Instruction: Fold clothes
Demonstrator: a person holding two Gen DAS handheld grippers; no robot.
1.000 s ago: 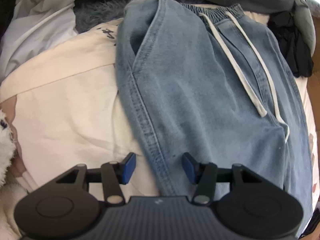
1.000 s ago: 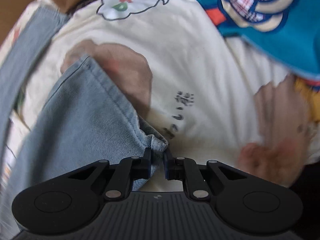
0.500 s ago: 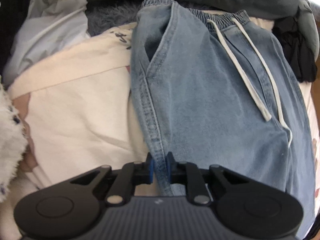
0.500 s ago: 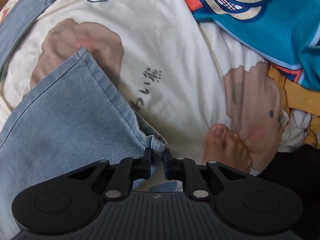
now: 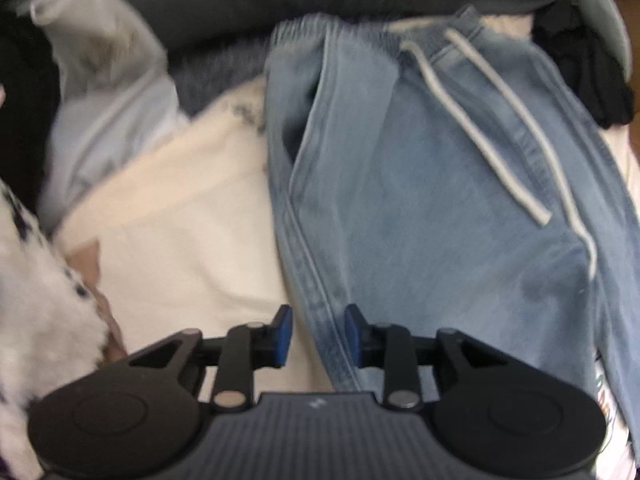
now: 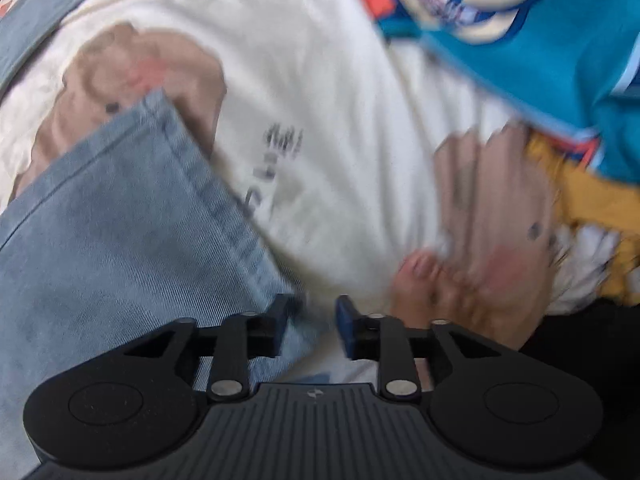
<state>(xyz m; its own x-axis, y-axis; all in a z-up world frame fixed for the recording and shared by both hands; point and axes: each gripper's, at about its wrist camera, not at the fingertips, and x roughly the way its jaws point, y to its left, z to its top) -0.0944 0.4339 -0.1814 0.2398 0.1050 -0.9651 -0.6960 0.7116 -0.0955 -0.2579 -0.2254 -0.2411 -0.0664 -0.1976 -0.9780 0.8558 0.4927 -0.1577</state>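
Both grippers have let go since half a second ago: the left gripper (image 5: 315, 334), then pinched shut on the side seam of the jeans (image 5: 440, 208), now has its blue pads spread with the seam lying loose between them, and the right gripper (image 6: 310, 328), then clamped on the leg hem, now has its fingers parted too, the frayed hem corner (image 6: 280, 280) just beside the left pad.

Across the middle and right of the left wrist view the jeans lie flat, waistband at the top and white drawstring (image 5: 480, 132) trailing down the front. In the right wrist view one denim leg fills the lower left of the frame, resting on a cream bear-print sheet (image 6: 320, 100). A teal garment (image 6: 540, 40) sits at the upper right, and a bare foot (image 6: 440, 280) shows at the lower right, close to the right gripper. Both views are motion-blurred.

My judgement is that a fold has just been laid and the hands are pulling away. The risk is a pad catching the seam or frayed hem on retreat and dragging the fold open. The soft, uneven bedding could also let the leg slide askew, and the foot nearby could nudge the hem.
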